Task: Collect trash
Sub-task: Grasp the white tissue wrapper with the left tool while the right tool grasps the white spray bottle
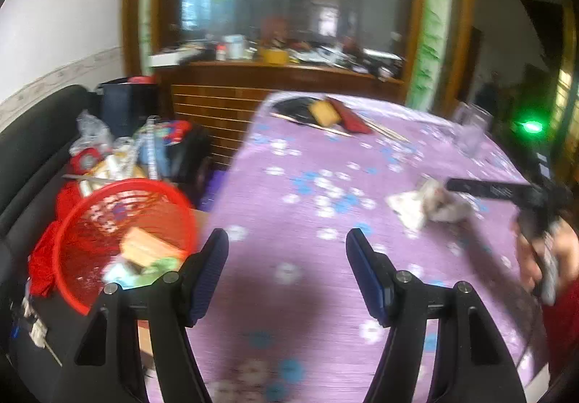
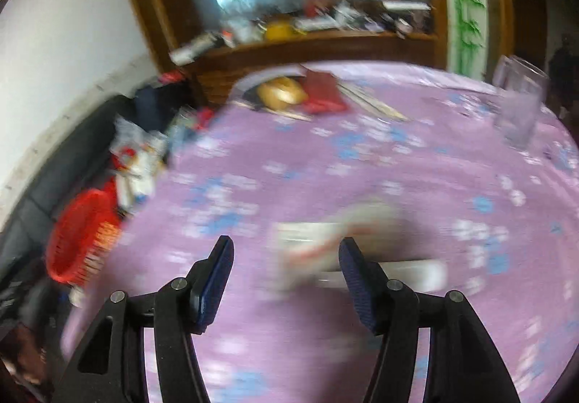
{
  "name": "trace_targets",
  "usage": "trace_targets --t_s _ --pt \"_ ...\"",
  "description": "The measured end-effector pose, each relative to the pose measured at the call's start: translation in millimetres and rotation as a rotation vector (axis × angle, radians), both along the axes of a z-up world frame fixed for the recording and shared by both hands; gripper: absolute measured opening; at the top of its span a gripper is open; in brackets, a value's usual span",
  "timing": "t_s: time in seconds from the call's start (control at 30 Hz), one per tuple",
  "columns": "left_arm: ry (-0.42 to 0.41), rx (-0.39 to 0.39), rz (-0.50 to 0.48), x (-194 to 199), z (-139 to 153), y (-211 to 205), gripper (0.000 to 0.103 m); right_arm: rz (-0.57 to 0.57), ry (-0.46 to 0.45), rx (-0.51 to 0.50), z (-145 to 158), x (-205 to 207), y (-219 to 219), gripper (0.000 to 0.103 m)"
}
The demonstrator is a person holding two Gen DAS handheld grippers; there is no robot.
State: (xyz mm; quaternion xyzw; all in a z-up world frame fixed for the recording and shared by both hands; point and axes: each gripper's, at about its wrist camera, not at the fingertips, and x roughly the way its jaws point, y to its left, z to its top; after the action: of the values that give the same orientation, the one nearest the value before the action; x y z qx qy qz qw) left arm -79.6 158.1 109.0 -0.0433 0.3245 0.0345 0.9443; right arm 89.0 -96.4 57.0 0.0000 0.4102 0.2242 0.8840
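Observation:
A red mesh waste basket (image 1: 123, 229) stands left of the table, with an orange box and scraps inside; it also shows in the right wrist view (image 2: 77, 240). Crumpled white tissue trash (image 1: 427, 204) lies on the purple flowered tablecloth (image 1: 307, 167). My left gripper (image 1: 286, 240) is open and empty over the table's near left part. My right gripper (image 2: 286, 247) is open, and the blurred white trash (image 2: 325, 251) lies just ahead between its fingers. The right gripper (image 1: 506, 191) shows from the left wrist view above the tissue.
At the table's far edge lie a tan packet (image 1: 324, 113), a red packet (image 1: 353, 118) and thin sticks (image 1: 383, 129). A clear glass (image 2: 519, 106) stands at the far right. A black sofa (image 1: 32, 156) with piled clutter (image 1: 119, 153) is at left.

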Motion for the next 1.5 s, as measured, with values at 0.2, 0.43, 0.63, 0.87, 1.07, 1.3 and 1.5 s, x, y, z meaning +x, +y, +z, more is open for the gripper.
trace_targets --t_s 0.2,0.43,0.63,0.87,1.07,1.3,1.5 --pt "0.042 0.029 -0.097 13 -4 -46 0.066 0.046 0.157 0.047 -32 51 -42 0.065" --pt "0.074 0.078 -0.161 25 -8 -70 0.066 0.226 0.218 0.017 -48 28 -39 0.065" --pt "0.114 0.066 -0.219 52 -8 -89 0.066 0.293 0.165 -0.12 -51 -11 -15 0.052" --pt "0.162 0.077 -0.288 87 -5 -116 0.07 0.202 0.145 -0.086 -50 -28 -27 0.033" --pt "0.18 0.154 -0.349 123 -18 -155 0.076 -0.107 0.013 0.067 -25 -28 -82 0.033" --pt "0.287 0.252 -0.431 181 -62 -192 0.076 -0.175 -0.065 0.22 -27 -33 -124 0.033" --pt "0.336 0.314 -0.489 208 -88 -207 0.076 -0.173 -0.039 0.283 -29 -29 -132 0.033"
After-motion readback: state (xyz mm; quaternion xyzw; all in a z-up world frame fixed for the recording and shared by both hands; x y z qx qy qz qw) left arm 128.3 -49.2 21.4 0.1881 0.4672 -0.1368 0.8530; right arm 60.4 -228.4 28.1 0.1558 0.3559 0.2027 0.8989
